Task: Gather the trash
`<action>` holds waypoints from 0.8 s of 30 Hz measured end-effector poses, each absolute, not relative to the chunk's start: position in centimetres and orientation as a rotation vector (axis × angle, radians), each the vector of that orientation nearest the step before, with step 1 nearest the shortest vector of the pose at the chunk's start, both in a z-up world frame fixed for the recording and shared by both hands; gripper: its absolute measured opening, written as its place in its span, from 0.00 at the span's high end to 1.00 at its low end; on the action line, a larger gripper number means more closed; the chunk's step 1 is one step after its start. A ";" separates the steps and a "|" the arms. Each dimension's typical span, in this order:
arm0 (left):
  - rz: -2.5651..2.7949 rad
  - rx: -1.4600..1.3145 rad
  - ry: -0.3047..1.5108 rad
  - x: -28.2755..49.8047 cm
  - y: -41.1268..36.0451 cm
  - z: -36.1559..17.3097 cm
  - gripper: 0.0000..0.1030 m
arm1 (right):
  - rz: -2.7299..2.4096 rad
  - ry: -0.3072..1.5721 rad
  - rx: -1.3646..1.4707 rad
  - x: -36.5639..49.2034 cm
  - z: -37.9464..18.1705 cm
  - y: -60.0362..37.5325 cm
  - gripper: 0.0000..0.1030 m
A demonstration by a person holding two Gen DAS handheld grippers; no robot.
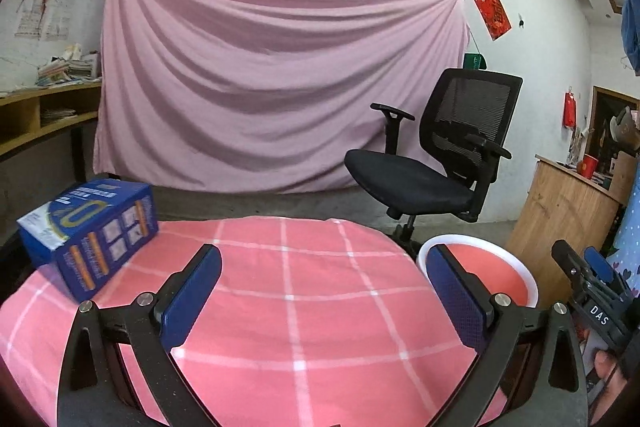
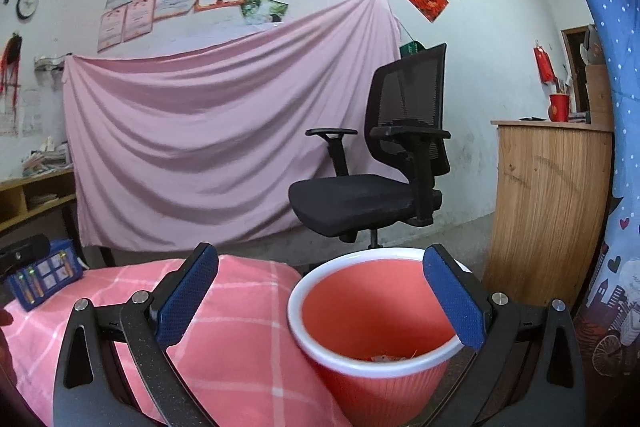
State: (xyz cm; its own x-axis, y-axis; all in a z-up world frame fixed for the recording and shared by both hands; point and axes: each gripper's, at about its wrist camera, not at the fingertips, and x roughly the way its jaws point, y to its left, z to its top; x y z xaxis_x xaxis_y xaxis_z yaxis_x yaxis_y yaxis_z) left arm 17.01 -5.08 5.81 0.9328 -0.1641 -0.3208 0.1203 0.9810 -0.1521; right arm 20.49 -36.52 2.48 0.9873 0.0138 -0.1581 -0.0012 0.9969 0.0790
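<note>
Left wrist view shows the left gripper (image 1: pixel 322 291) with its blue-padded jaws spread wide and nothing between them, held over a table covered in a pink checked cloth (image 1: pixel 304 311). The only loose item on that cloth is a blue cardboard box (image 1: pixel 90 233), lying ahead and to the left of the gripper near the table's far-left edge, well apart from the nearest pad. Its long axis runs diagonally, from the near-left corner back toward the right. Whether it counts as trash is a judgement; nothing else on the cloth looks like a candidate.

The pink wastebasket with a white rim (image 2: pixel 376 323) stands just beside the table's right edge, directly under the right gripper (image 2: pixel 320 295), whose jaws are also released and empty. Some scraps of paper lie at the bottom of the basket.

The move to come likely turns on this: the box sits on the left gripper's side and the bin on the right gripper's side, so the left one is nearer the box, and a grasp would best go across its shorter width.

The box carries printed panels and a large stylised mark, but its lettering is too small to read. White letters "DAS" show on the right gripper's body at the edge of the left view.
</note>
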 end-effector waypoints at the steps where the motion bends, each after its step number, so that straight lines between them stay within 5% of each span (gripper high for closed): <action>1: -0.146 -0.129 0.335 16.5 -4.8 5.8 0.03 | 0.010 0.159 0.075 20.1 2.5 -36.3 0.00; 24: -0.115 -0.050 0.348 9.4 -2.2 2.9 0.02 | 0.070 0.200 0.027 12.9 0.8 -30.3 0.00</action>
State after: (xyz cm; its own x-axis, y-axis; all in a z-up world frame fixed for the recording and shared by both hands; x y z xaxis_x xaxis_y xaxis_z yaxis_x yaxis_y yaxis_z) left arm 9.43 -2.20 2.93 0.9337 -0.1210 -0.3369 0.1037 0.9922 -0.0690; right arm 12.91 -30.33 0.83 0.9776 0.0721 -0.1976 -0.0667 0.9972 0.0338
